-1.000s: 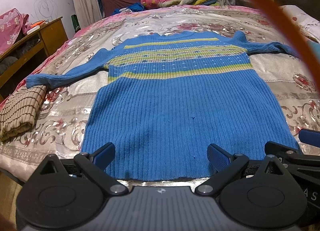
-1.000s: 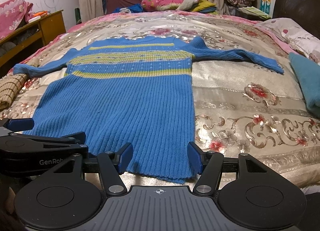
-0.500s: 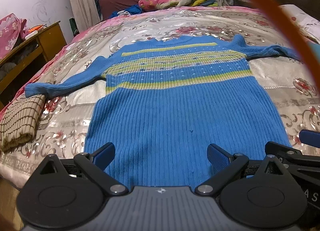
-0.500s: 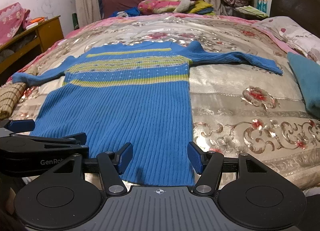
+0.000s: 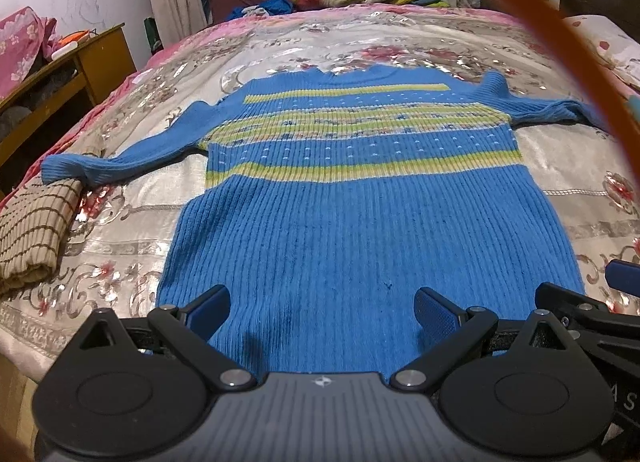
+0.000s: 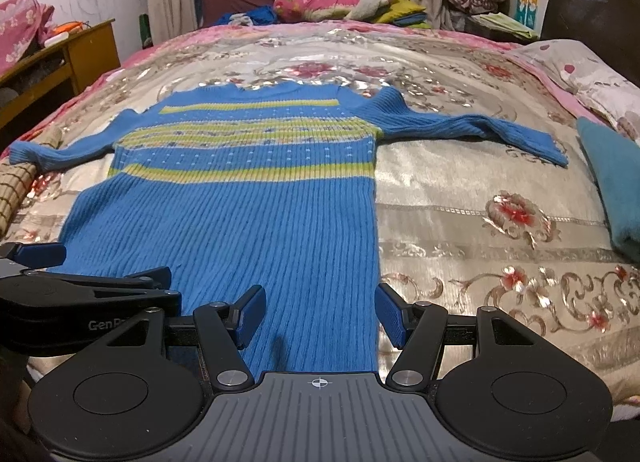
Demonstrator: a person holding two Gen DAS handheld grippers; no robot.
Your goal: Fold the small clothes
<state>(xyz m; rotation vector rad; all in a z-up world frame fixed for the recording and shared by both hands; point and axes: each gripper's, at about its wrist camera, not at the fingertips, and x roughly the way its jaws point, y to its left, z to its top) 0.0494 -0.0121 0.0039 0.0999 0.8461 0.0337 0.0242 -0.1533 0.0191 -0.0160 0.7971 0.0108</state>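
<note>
A blue ribbed sweater (image 5: 360,230) (image 6: 240,214) with yellow-green stripes lies flat on the bed, both sleeves spread outward and its hem toward me. My left gripper (image 5: 322,310) is open over the hem's left half, and the hem edge is hidden under it. My right gripper (image 6: 320,314) is open over the hem's right corner, its right fingertip (image 6: 390,316) just past the sweater's side edge. Each gripper shows at the edge of the other's view. Neither holds cloth.
A floral bedspread (image 6: 480,190) covers the bed. A folded tan checked garment (image 5: 32,230) lies left of the sweater, a folded teal cloth (image 6: 616,182) to the right. A wooden desk (image 5: 92,58) stands at left; pillows and piled bedding sit at the far end.
Both grippers have moved forward and lower over the sweater's hem, which now disappears beneath them. Both stay open.
</note>
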